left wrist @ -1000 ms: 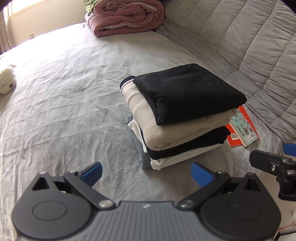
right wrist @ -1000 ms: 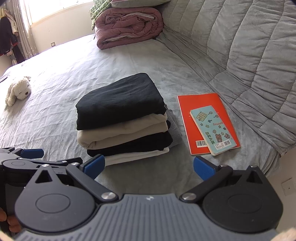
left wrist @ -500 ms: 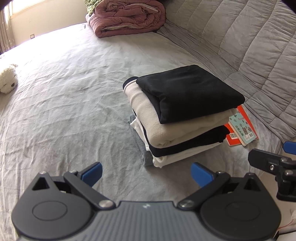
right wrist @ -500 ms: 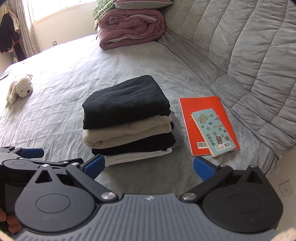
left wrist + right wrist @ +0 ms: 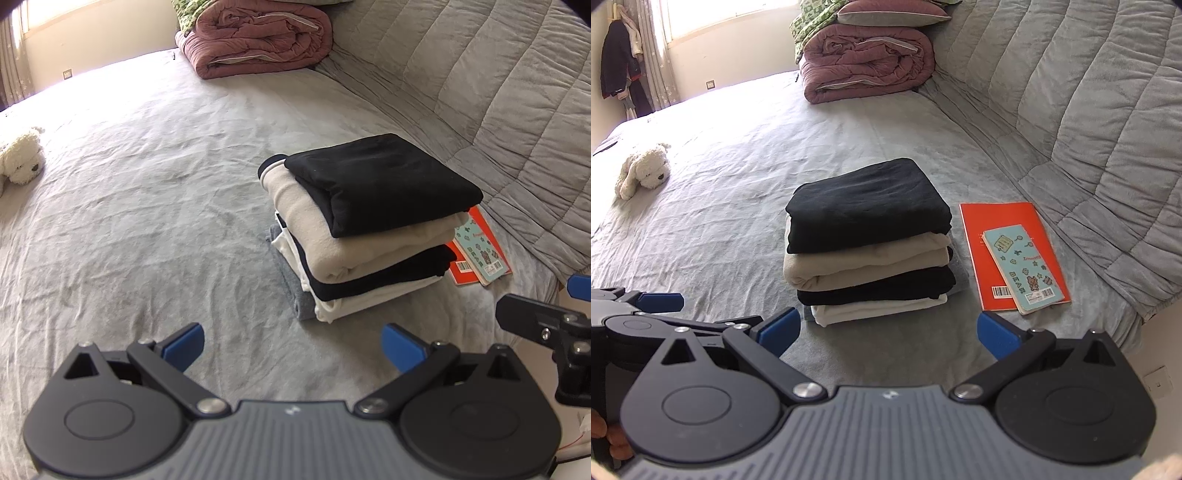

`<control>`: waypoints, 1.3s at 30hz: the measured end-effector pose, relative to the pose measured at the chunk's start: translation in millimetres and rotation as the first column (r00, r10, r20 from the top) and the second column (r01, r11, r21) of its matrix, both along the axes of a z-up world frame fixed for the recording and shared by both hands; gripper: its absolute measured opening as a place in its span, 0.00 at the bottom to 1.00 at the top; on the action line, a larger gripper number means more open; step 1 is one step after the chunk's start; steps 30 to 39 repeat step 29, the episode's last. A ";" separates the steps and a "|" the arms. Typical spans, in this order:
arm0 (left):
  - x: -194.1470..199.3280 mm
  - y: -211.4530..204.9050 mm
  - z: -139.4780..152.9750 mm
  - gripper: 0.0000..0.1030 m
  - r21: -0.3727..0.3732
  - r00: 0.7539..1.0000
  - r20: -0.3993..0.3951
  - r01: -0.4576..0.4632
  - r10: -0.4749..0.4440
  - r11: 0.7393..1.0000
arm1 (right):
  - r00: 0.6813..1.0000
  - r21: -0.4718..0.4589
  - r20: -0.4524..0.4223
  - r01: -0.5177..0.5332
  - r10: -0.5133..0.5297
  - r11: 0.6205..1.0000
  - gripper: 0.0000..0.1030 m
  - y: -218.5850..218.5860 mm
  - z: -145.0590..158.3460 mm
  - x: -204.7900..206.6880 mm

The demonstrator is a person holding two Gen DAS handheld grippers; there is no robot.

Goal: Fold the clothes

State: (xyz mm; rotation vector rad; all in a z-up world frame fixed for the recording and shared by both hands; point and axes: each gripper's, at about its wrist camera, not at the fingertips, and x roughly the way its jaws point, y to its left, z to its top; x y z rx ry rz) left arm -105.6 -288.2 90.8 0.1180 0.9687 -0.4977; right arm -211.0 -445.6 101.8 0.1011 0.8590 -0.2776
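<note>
1. Both tongs are empty: the left gripper with its blue-tipped fingers spread wide, and the right gripper spread just as wide, both hanging over the near edge of the wrinkled grey bed sheet, clear of any cloth

2. Clothes-wise, there's a tidy stack of folded clothes sitting on the sheet: a black folded top piece, a cream fleece one under it, another dark one, a white one, and a grey bit peeking out at the bottom. Edges line up pretty well, nothing loose hanging off

3. Just beside the stack on its right lie an orange flat notebook and a small teal one with cartoon bears on top of it

4. I can't see any unfolded garment in either view, so honestly this looks like either all folded or a pause between pieces, can't say which

5. If another piece goes on, my take: keep it square with the black one, lower it flat, let go only once it's resting, and don't nudge the pile toward those notebooks

6. Off in the distance: a white plush dog and a rolled mauve duvet
</note>
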 end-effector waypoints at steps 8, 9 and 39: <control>-9.7 20.3 3.5 0.99 0.012 1.000 0.010 -0.012 0.012 1.000 | 1.000 0.005 0.030 -0.010 0.010 1.000 1.00 19.5 9.2 -8.8; -11.6 23.7 4.0 0.99 0.015 1.000 0.012 -0.011 0.010 1.000 | 0.999 0.006 0.034 -0.015 0.015 1.000 1.00 23.2 10.9 -10.9; -31.5 84.9 18.9 0.99 -0.041 1.000 0.022 -0.002 0.003 0.999 | 0.988 -0.011 0.104 -0.111 0.112 0.994 1.00 89.0 31.3 -38.8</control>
